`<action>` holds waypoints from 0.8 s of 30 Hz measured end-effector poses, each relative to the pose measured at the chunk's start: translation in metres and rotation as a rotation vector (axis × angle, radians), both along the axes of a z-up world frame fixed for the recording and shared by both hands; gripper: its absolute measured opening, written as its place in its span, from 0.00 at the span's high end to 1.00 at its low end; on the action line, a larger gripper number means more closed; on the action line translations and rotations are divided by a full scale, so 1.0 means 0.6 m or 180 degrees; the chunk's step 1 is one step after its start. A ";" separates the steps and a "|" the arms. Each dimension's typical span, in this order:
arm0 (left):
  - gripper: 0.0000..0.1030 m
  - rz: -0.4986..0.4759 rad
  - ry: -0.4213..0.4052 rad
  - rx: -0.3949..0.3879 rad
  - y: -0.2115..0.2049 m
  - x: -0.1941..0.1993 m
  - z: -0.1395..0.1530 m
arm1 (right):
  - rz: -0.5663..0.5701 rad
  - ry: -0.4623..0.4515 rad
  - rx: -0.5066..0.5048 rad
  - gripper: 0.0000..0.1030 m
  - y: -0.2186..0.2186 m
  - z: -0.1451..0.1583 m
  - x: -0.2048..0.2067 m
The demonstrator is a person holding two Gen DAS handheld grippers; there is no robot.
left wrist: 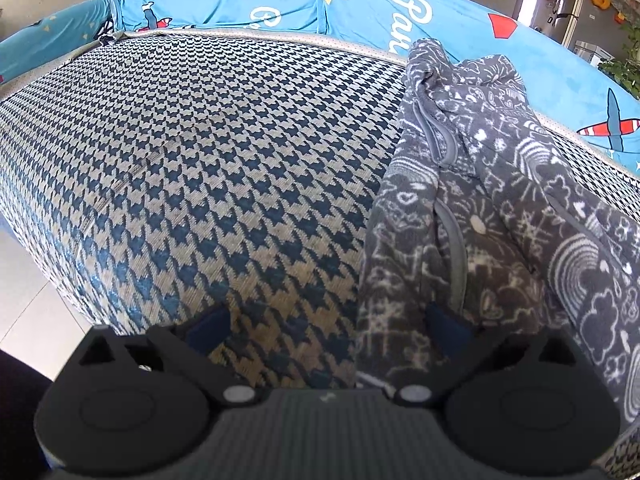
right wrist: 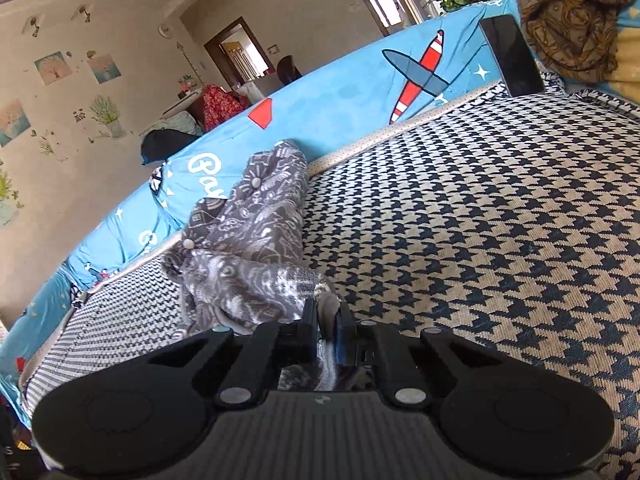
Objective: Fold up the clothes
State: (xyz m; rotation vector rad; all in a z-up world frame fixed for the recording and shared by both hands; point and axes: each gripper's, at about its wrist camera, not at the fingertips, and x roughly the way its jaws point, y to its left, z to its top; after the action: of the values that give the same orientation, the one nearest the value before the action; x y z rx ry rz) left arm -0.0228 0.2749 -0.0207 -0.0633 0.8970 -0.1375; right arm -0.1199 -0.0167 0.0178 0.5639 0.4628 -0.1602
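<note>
A crumpled grey fleece garment printed with white doodles (left wrist: 492, 200) lies on a sofa seat covered in a navy-and-beige houndstooth woven mat (left wrist: 208, 168), its far end against the blue cartoon-print fabric backrest (left wrist: 280, 0) with red-and-white aeroplanes; in the left wrist view the garment fills the right side of the seat, grey piping running down its folds; the left gripper (left wrist: 326, 326) hovers low at the garment's near left edge with its fingers spread wide, one over bare mat, the other over fleece, holding nothing. In the right wrist view the right gripper (right wrist: 326, 316) has its fingers pressed close, pinching a near edge of the garment (right wrist: 256, 240) so the cloth bunches between the pads; a dark flat phone (right wrist: 512, 56) leans on the backrest at far right, just beside a brown patterned cloth heap (right wrist: 572, 16); wall stickers and a doorway show beyond.
</note>
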 end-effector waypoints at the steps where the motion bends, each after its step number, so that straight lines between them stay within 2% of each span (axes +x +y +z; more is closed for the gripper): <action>1: 0.00 0.0017 -0.0018 -0.0004 0.001 0.000 0.003 | 0.0036 -0.0056 0.0022 0.90 0.003 0.007 -0.005; 7: 0.00 0.0262 -0.0154 -0.0114 0.023 0.009 0.017 | 0.0412 -0.0306 -0.0019 0.91 0.050 0.047 -0.032; 13: 0.00 0.0516 -0.0310 -0.0265 0.063 0.007 0.043 | 0.0916 -0.0345 -0.0251 0.91 0.139 0.063 -0.040; 19: 0.00 0.0781 -0.0415 -0.0394 0.108 0.007 0.058 | 0.1388 -0.0300 -0.0446 0.91 0.233 0.058 -0.028; 24: 0.00 0.0917 -0.0456 -0.0412 0.130 0.006 0.062 | 0.1631 -0.0102 -0.0628 0.91 0.291 0.017 -0.013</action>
State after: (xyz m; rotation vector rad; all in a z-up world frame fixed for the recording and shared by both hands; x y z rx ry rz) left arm -0.0193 0.3526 0.0165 -0.2983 0.7266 0.0684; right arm -0.1279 0.1578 0.0282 0.2413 0.5393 0.2903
